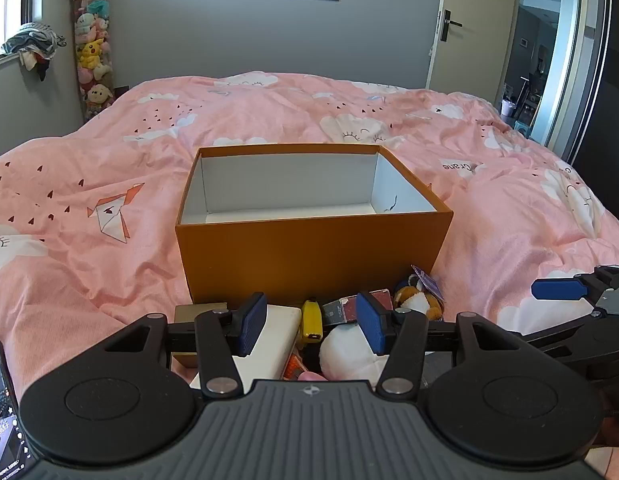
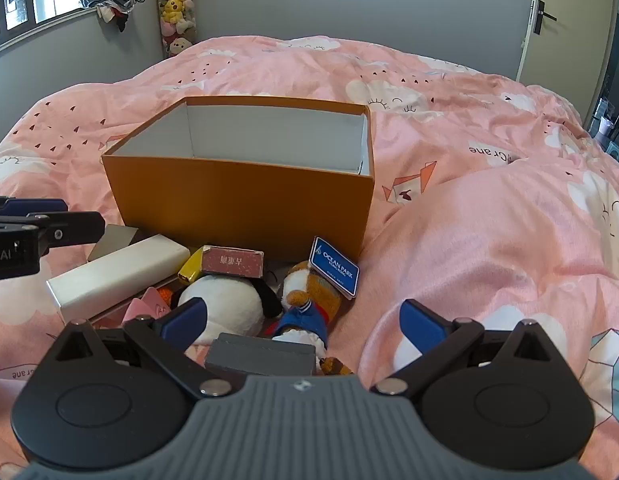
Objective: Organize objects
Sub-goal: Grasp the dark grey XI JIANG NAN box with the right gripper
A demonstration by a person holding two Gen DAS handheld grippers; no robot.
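An orange box point(image 1: 309, 256) point(image 2: 245, 200) with a white, empty inside stands open on the pink bed. In front of it lies a pile: a long white box point(image 2: 109, 276) point(image 1: 269, 332), a yellow item point(image 1: 311, 318), a small red box point(image 2: 233, 262), a white plush point(image 2: 225, 300) point(image 1: 345, 350), a brown plush toy point(image 2: 309, 296) with a blue Ocean Park tag point(image 2: 334, 268), and a grey box point(image 2: 261, 354). My left gripper point(image 1: 311, 326) hovers open over the pile, nothing pressed between its pads. My right gripper point(image 2: 305, 320) stands wide open above the plush toys.
The pink duvet point(image 1: 109, 184) is rumpled, with a raised fold point(image 2: 489, 240) right of the pile. A phone point(image 1: 1, 400) shows at the lower left edge. A column of plush toys point(image 1: 93, 52) hangs in the far corner. A door point(image 1: 465, 24) stands at the back right.
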